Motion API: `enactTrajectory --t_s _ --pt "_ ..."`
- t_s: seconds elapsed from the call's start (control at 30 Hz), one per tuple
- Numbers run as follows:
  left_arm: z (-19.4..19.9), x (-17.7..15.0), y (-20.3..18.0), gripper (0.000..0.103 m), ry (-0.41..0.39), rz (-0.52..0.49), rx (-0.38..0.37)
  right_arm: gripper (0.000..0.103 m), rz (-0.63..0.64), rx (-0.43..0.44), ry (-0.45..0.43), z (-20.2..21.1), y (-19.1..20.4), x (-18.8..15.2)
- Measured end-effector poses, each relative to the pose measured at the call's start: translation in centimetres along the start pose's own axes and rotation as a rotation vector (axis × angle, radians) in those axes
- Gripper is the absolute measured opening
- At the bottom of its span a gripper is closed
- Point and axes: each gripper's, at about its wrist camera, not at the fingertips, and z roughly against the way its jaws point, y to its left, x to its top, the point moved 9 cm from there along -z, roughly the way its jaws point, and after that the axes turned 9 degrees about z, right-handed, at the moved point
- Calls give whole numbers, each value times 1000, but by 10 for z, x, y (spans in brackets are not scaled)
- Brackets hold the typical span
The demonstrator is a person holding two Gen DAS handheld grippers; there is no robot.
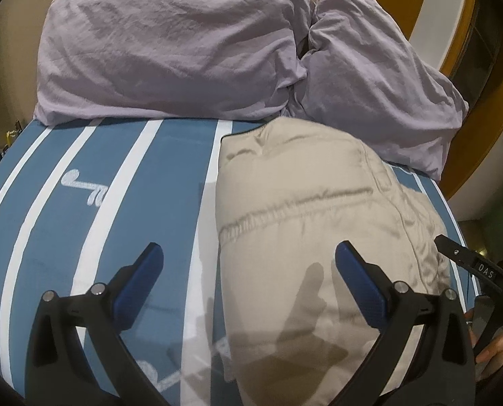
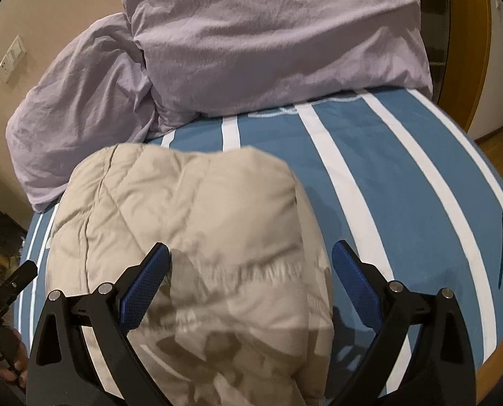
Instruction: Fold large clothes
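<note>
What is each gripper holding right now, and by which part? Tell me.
Nothing. The left gripper and right gripper both hang open above the folded beige jacket, pads clear of it.

A beige quilted jacket [image 1: 319, 230] is lying folded into a puffy bundle on the bed. It is sitting below and ahead of the left gripper [image 1: 248, 267], toward its right finger. Under the right gripper [image 2: 249, 264] it is spreading between the open fingers, leaning left, untouched by either.
</note>
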Motion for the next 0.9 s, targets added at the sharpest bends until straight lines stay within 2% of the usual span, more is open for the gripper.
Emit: enactTrajectory --t_s 0.17,0.37,0.57,0.9 --pt "2 -9 0 101 24 10 -13 99 -35 56 57 -2 -3 -13" --pt "-3 -13 -3 101 55 4 -28 100 -128 166 144 -14 -11 -22" --pt "-14 -10 -5 101 88 2 -42 102 -139 238 210 -31 -12 -23" --pt "-36 -1 -3 101 149 66 -110 102 -184 418 319 -53 -12 -31"
